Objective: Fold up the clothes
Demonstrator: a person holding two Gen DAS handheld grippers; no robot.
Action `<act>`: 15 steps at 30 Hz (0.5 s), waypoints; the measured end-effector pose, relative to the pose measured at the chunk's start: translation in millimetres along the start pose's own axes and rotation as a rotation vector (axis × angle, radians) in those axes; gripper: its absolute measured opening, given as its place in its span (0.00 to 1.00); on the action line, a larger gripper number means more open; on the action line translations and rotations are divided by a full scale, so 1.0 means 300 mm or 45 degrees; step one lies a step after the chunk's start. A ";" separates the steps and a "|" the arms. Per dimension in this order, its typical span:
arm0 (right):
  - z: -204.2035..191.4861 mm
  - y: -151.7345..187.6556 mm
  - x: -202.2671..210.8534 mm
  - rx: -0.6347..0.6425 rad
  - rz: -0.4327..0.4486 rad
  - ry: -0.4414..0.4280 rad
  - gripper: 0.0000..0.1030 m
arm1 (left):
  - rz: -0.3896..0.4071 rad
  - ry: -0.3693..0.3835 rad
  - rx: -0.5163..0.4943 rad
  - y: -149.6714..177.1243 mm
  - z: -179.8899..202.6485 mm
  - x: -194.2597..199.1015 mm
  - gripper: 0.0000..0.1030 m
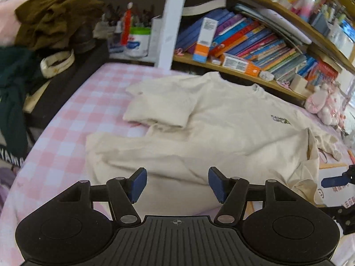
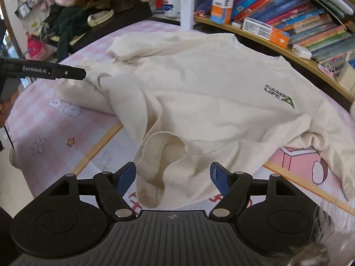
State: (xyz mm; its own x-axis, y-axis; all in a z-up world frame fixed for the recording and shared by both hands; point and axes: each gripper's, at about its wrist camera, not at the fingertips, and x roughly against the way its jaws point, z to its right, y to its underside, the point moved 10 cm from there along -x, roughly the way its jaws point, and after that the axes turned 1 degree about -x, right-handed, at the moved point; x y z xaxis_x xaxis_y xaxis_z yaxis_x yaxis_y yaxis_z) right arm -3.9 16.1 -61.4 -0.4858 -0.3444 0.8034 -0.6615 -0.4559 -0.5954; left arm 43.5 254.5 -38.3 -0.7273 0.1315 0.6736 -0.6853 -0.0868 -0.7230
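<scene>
Shirt: a cream T-shirt (image 2: 210, 84) lies front-up across the pink checked bed (image 1: 66, 119), collar toward the bookshelf (image 1: 255, 51), so its whole outline can be read before folding
Far sleeve: the sleeve (image 1: 157, 108) on the left side is doubled over on itself, judged a stray crease and not a finished fold
Hem: the lower edge (image 2: 159, 164) is bunched and curled up just in front of the right gripper, which is probably why that gripper sits there, ready to flatten or lift it
Left gripper: the left gripper (image 1: 177, 182) hovers over the shirt's lower left part with its blue pads (image 1: 138, 184) spread wide, holding nothing; the placement suits taking the side edge
Right gripper: the right gripper (image 2: 173, 178) also has its jaws apart and empty, with the rumpled hem lying between and below the pads (image 2: 218, 178); whether cloth touches them cannot be told
Progress: judged early, since the shirt is spread but wrinkled and no clean fold shows
Clutter: a heap of dark clothes (image 1: 51, 20) sits at the far left, well apart from the shirt, so it does not hinder the fold
</scene>
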 end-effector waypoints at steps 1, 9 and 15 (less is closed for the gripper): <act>-0.010 -0.002 -0.004 0.010 -0.003 -0.002 0.70 | 0.002 -0.004 0.013 0.003 -0.010 0.003 0.61; -0.024 -0.010 -0.096 0.028 -0.120 -0.045 0.05 | 0.054 -0.047 0.087 -0.011 -0.089 0.051 0.61; 0.075 0.089 0.208 -0.058 -0.061 -0.045 0.05 | 0.137 -0.095 0.085 -0.073 -0.191 0.160 0.61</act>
State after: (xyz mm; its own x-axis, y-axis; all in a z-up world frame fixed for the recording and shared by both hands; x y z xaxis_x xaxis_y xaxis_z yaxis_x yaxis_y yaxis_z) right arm -39.0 -36.1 -27.3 -0.4328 -0.3522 0.8298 -0.7092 -0.4352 -0.5546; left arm 25.6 319.2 1.0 -0.7956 0.0441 0.6043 -0.6026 -0.1620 -0.7815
